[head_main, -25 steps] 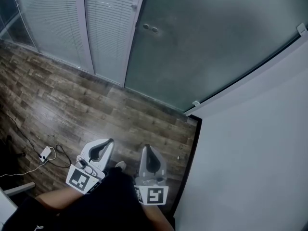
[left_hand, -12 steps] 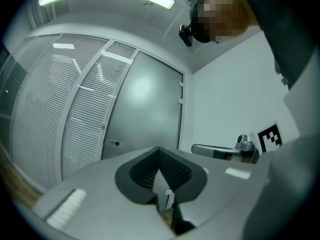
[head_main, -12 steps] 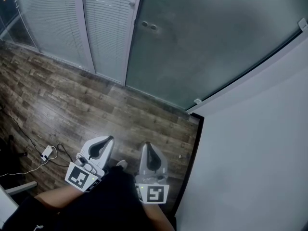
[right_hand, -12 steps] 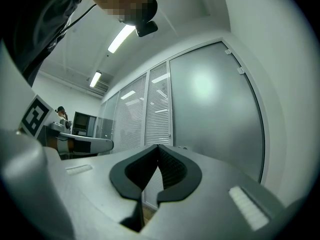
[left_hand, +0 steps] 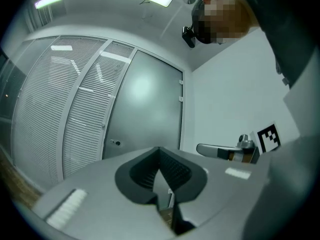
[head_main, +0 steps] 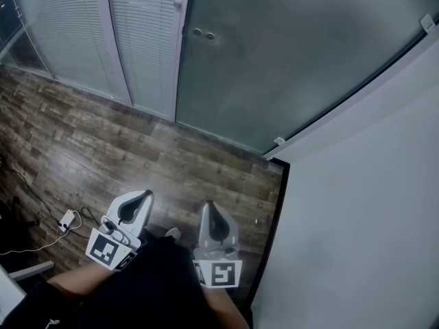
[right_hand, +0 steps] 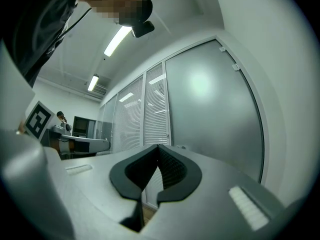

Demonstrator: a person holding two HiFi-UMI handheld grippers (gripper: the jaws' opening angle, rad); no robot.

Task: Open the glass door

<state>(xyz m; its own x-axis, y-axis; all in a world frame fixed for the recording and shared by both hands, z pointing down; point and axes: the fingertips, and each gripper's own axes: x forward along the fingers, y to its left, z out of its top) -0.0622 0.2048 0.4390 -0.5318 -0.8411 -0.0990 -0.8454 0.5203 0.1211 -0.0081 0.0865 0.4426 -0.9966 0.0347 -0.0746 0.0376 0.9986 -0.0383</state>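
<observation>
The frosted glass door (head_main: 274,67) stands closed ahead, with two small round fittings (head_main: 202,34) near its left edge. Both grippers hang low over the wooden floor, well short of the door and touching nothing. My left gripper (head_main: 146,196) is shut and empty. Beside it, my right gripper (head_main: 208,205) is also shut and empty. The left gripper view shows the left gripper's tips (left_hand: 159,149) meeting, with the door (left_hand: 147,109) and the right gripper (left_hand: 225,151) beyond. The right gripper view shows the right gripper's tips (right_hand: 158,147) closed before the door (right_hand: 210,109).
Glass panels with white blinds (head_main: 68,33) stand left of the door. A white wall (head_main: 357,218) with a dark skirting edge (head_main: 274,225) runs along the right. A cable and adapter (head_main: 65,219) lie on the wood floor (head_main: 103,142) at the left.
The head view has drifted slightly, so the door sits a little further left and higher. The left gripper has edged a little to the left. Both grippers stay shut.
</observation>
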